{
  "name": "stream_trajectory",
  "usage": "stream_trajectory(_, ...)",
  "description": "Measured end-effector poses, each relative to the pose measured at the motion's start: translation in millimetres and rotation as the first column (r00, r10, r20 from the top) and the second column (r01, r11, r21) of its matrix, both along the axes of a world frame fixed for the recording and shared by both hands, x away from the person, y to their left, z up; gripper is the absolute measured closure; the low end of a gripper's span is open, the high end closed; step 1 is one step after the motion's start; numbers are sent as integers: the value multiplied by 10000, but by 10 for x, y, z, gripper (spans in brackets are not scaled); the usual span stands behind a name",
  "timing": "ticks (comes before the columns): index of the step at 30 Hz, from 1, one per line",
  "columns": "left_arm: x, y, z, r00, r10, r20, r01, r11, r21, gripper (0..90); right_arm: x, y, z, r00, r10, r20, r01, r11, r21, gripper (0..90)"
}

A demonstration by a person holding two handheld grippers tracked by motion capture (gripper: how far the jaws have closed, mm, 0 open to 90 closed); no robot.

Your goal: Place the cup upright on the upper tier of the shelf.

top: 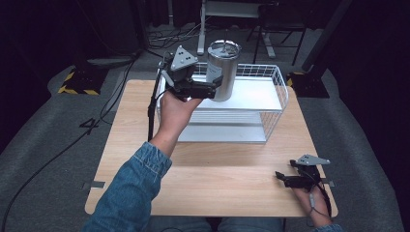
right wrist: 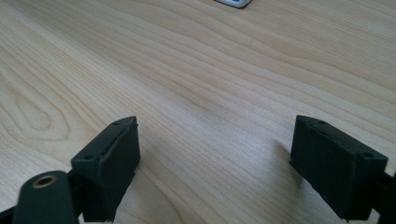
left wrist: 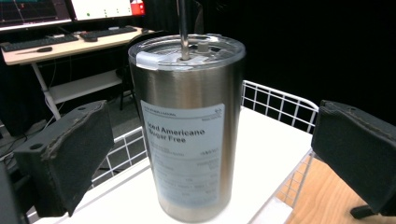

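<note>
A stainless steel tumbler [top: 223,72] [left wrist: 187,135] with a clear lid, a metal straw [left wrist: 183,28] and a white "Iced Americano" label stands upright on the top shelf of a white wire rack [top: 263,96] [left wrist: 275,105]. My left gripper [top: 215,88] [left wrist: 212,158] is raised at the tumbler's left side. It is open, with one black jaw on each side of the tumbler and a gap on both sides. My right gripper [top: 281,178] [right wrist: 215,158] rests low over the wooden table [top: 217,164] at the front right, open, with only bare wood between its jaws.
The rack sits at the back of the table and has a lower shelf under the top one. Dark stands, cables and a desk with monitors [left wrist: 70,9] lie beyond the table. A black pole [top: 152,104] rises at the rack's left side.
</note>
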State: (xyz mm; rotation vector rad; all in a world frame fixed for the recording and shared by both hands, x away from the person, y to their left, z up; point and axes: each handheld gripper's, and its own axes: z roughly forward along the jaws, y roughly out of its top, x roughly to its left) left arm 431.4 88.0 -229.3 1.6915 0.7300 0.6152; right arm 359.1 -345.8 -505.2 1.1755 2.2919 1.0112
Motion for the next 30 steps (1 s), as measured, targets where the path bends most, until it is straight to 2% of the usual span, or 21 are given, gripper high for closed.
stream_trajectory(4, -167, 94, 15, 10000, -99, 8, 99, 9999, -64, 0, 0, 0, 0, 10000, 0, 1, 0, 10000, 0, 160)
stream_trajectory(5, -167, 94, 15, 10000, -99, 8, 99, 9999, -64, 0, 0, 0, 0, 10000, 0, 1, 0, 10000, 0, 160)
stream_trajectory(6, -243, 135, 10, 9999, -138, -14, 138, 9998, -111, 0, 0, 0, 0, 10000, 2, 1, -2, 10000, 0, 160)
stream_trajectory(7, -243, 135, 10, 9999, -138, -14, 138, 9998, -111, 0, 0, 0, 0, 10000, 2, 1, -2, 10000, 0, 160)
stream_trajectory(8, -317, 169, 3, 9999, -161, 15, 161, 9998, -66, 0, 0, 0, 0, 10000, 1, 1, -1, 10000, -1, 160)
stream_trajectory(9, -317, 169, 3, 9999, -161, 15, 161, 9998, -66, 0, 0, 0, 0, 10000, 1, 1, -1, 10000, -1, 160)
stream_trajectory(12, -449, 234, -24, 9998, -214, 31, 214, 9998, 22, 0, 0, 0, 0, 10000, 2, -2, -2, 10000, -1, 159)
stream_trajectory(21, -637, 412, -101, 9997, -195, -178, 196, 9998, 68, 0, 1, 0, 1, 10000, 3, -6, -3, 10000, 1, 159)
stream_trajectory(30, -839, 651, -263, 9991, -317, -272, 315, 9995, -75, 0, 1, 0, 1, 10000, 3, -9, -3, 10000, 1, 159)
